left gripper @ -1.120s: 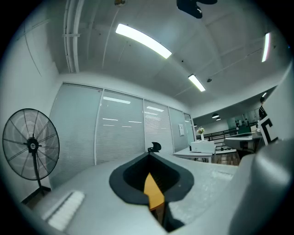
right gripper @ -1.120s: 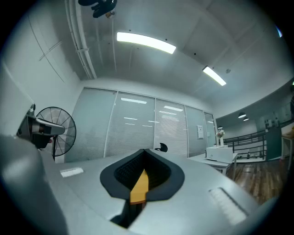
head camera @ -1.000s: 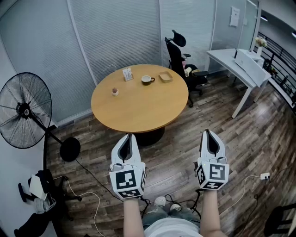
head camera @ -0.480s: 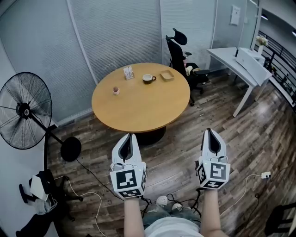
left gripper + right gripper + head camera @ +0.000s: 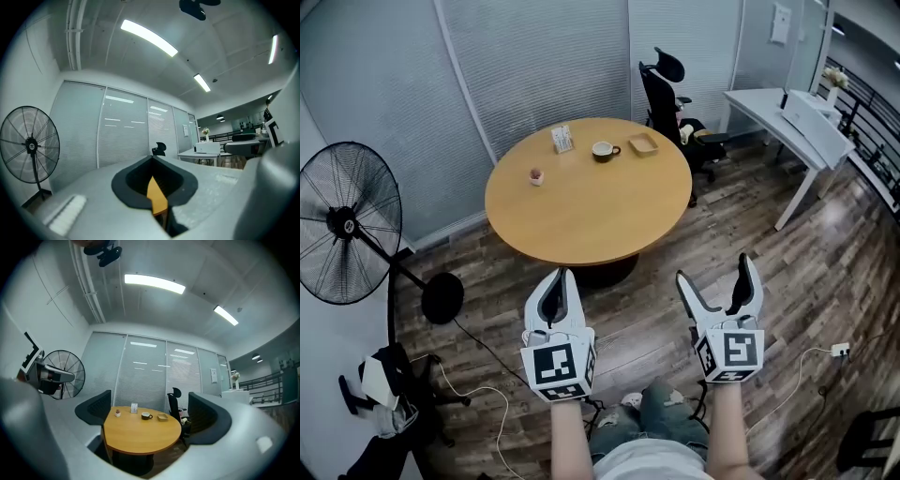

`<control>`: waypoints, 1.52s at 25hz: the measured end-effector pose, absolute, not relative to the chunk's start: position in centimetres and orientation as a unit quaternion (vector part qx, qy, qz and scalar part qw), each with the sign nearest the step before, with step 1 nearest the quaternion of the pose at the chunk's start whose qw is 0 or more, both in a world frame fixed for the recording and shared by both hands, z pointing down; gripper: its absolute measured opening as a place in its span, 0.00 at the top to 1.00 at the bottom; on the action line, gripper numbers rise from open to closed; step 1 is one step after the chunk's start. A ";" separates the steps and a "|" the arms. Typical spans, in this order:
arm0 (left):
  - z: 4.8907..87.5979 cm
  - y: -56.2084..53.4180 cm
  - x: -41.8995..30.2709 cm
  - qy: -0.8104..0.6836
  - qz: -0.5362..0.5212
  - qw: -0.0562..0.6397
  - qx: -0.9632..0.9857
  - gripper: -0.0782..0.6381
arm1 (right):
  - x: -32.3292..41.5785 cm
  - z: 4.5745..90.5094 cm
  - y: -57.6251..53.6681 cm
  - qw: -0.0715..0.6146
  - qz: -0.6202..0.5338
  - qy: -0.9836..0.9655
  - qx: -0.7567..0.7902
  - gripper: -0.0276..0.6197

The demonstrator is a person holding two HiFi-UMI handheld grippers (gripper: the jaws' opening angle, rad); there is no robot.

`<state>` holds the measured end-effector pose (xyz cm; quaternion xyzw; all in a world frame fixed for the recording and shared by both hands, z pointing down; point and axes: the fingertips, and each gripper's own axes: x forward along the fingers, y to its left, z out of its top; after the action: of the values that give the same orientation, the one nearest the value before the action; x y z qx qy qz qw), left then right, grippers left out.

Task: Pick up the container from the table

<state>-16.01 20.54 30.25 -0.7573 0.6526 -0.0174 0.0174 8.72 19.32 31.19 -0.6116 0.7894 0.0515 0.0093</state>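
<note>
A shallow tan container sits at the far right of the round wooden table; the right gripper view shows the container beyond its jaws. Beside it stand a dark cup, a card holder and a small pot. Both grippers hang over the floor, short of the table's near edge. My left gripper is shut and empty; only a sliver of table shows between its pads. My right gripper is open, with its dark pads spread wide and nothing between them.
A large standing fan is on the left, its round base near the table. A black office chair and a white desk stand behind and right of the table. Cables lie on the wood floor by my feet.
My right gripper's jaws have spread from shut to open. The left gripper has stayed shut in place. The table has drawn slightly nearer in the head view.
</note>
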 end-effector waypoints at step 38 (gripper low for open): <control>30.7 -10.4 -7.9 0.706 -0.026 0.020 -0.707 0.89 | 16.5 31.8 -15.1 0.014 0.051 0.834 -0.549 0.10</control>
<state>-7.94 -10.42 30.72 -0.7070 0.7065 -0.0260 0.0204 16.48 -15.08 31.83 -0.5492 0.8340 0.0512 0.0137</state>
